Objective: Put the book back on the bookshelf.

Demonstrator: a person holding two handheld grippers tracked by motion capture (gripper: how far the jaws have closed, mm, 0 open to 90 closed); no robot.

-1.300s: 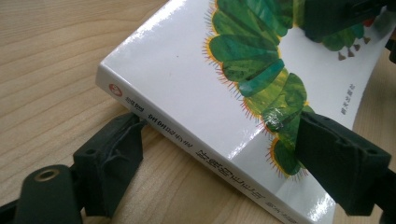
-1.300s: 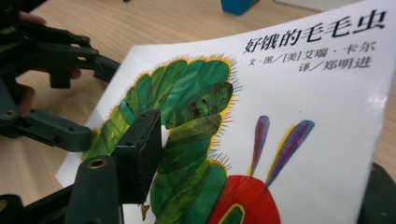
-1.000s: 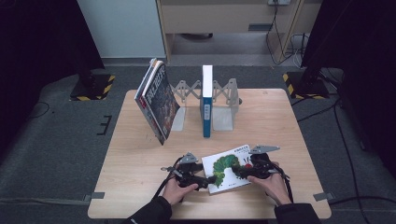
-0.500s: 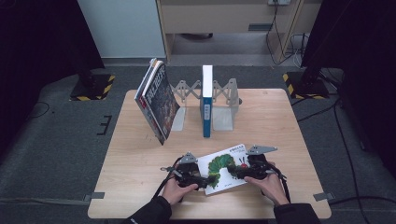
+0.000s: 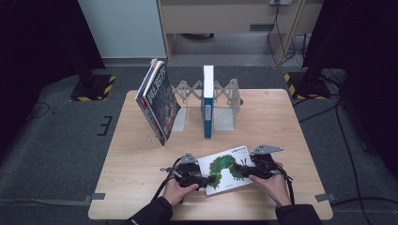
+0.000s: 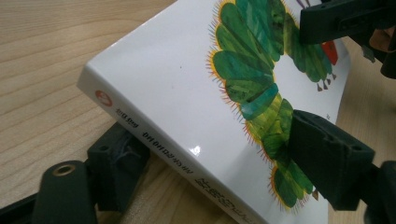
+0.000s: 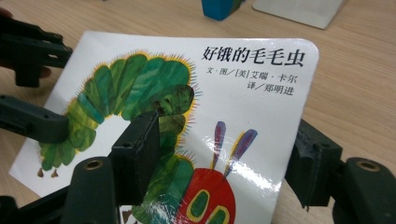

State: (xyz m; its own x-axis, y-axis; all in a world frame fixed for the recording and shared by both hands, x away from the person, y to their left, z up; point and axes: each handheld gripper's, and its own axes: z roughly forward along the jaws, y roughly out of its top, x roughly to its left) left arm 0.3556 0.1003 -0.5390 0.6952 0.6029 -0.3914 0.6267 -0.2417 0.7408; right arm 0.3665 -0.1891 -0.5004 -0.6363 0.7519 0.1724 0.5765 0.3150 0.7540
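Note:
A white board book with a green caterpillar on its cover point(image 5: 228, 168) lies near the table's front edge, its spine side raised a little. My left gripper point(image 5: 207, 180) holds the spine edge point(image 6: 154, 135). One jaw is under the book and the other lies on the cover; they have just been closing and press on it. My right gripper point(image 5: 245, 171) straddles the opposite edge. One finger point(image 7: 140, 154) hovers over the cover and the other stands beside the book's edge. Its jaws have just been opening, with the book point(image 7: 252, 93) loose between them.
At the back of the table point(image 5: 281, 122) stands a metal accordion bookend rack point(image 5: 225, 101) with a blue book point(image 5: 207, 101) upright in it. Two or three books point(image 5: 158, 103) lean against its left side. The table's front edge is close to the hands.

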